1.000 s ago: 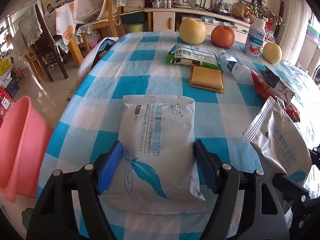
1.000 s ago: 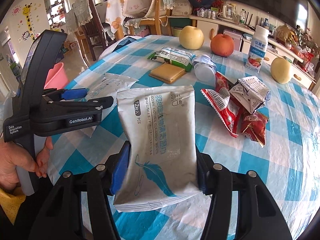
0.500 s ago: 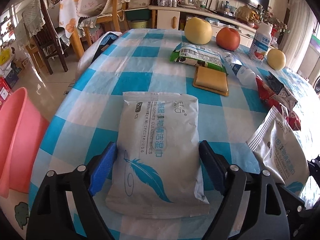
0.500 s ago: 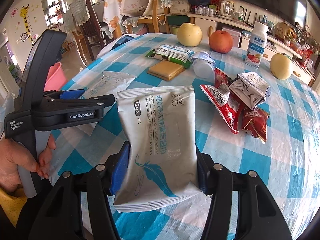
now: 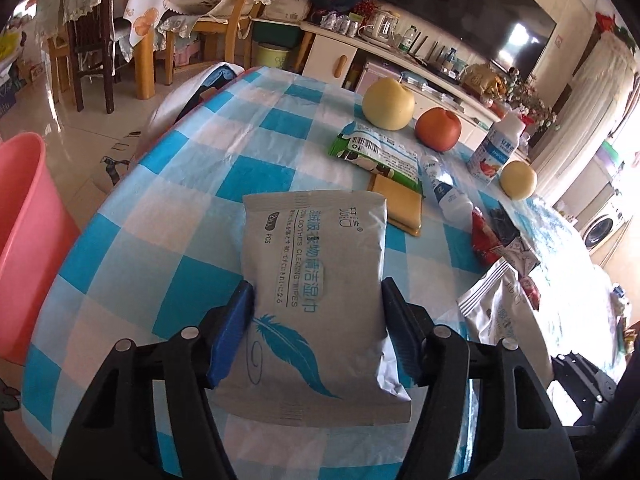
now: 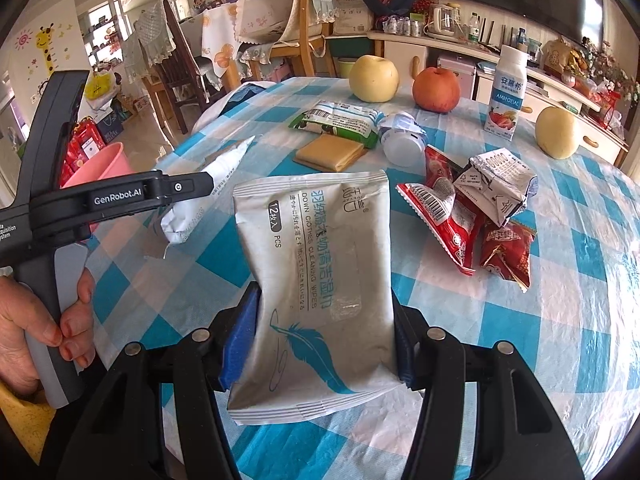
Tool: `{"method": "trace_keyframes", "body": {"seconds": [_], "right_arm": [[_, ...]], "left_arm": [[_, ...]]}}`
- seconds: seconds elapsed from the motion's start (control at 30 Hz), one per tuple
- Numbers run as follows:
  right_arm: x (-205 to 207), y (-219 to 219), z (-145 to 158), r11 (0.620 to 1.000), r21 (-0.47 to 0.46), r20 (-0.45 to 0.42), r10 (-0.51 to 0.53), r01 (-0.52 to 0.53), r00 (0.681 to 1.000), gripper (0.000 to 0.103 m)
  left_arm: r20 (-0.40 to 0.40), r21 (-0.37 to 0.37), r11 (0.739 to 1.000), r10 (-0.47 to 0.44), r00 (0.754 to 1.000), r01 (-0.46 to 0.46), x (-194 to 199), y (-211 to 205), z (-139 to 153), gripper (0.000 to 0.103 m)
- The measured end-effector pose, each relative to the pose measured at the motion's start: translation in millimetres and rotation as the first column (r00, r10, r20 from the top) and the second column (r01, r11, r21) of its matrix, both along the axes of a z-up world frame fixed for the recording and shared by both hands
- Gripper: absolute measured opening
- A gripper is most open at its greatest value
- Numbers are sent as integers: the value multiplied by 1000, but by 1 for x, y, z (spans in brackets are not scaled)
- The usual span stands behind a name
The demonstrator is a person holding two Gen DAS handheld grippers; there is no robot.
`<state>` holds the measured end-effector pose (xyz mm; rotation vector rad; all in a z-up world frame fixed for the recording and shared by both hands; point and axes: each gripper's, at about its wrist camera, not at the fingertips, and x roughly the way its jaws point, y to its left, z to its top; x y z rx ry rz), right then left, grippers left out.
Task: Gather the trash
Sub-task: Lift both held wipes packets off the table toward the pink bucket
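My left gripper (image 5: 316, 292) is shut on a grey wet-wipes pack (image 5: 316, 248) with a blue feather print. From the right wrist view this pack (image 6: 208, 196) hangs tilted above the checked table (image 6: 580, 280), in the left gripper (image 6: 200, 186). My right gripper (image 6: 322, 296) is shut on a second, identical wipes pack (image 6: 316, 240), held above the table's near edge. That second pack (image 5: 496, 312) shows at the right of the left wrist view. A pink bin (image 5: 24, 240) stands on the floor left of the table.
Red snack wrappers (image 6: 448, 216), a crumpled carton (image 6: 500, 180), a green packet (image 6: 340, 120), a tan square (image 6: 330, 152) and a toppled small bottle (image 6: 402, 140) lie mid-table. Three fruits and a yoghurt bottle (image 6: 506, 92) stand at the far edge. Chairs stand beyond.
My left gripper has shut on the wipes pack that lay between its open fingers and lifted it off the table. The right gripper still holds its pack.
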<state>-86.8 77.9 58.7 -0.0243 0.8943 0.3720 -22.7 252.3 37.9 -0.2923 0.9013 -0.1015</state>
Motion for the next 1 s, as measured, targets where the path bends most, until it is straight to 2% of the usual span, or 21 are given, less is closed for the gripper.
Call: {"method": "trace_keyframes", "body": {"seconds": [0.17,0.37,0.57,0.7,0.73,0.77,0.87,0.93,1.0], "right_arm": [[2,2,4,999,50,-16,-5,6,1000,59],[2,8,10,998,60,-6,-2,3,1000,59],[4,21,20,996,88,3,19,-20,1000,59],[8,43,32,991,125,14,56,-57,998,59],[10,49,34,989,130,20,69,-71,997,59],[12,57,36,988,133,26,80,-83,996,59],[20,68,34,982,171,9,77,-77,997,59],[21,71,32,986,148,12,71,-72,997,59],[22,71,28,988,142,-1,66,-65,998,59]], "left_arm": [[5,-119,993,6,1000,-5,-1,12,3,61],[2,-215,977,10,1000,-9,-2,22,4,59],[33,-268,963,29,999,-19,-7,36,14,56],[67,-297,953,79,995,-56,-14,58,26,51],[74,-301,951,92,993,-66,-15,63,28,47],[83,-306,949,109,991,-79,-16,69,29,34],[45,-334,936,135,990,-112,-12,83,22,34],[8,-350,928,142,990,-130,-10,87,13,34],[0,-339,930,151,989,-142,-9,89,13,36]]}}
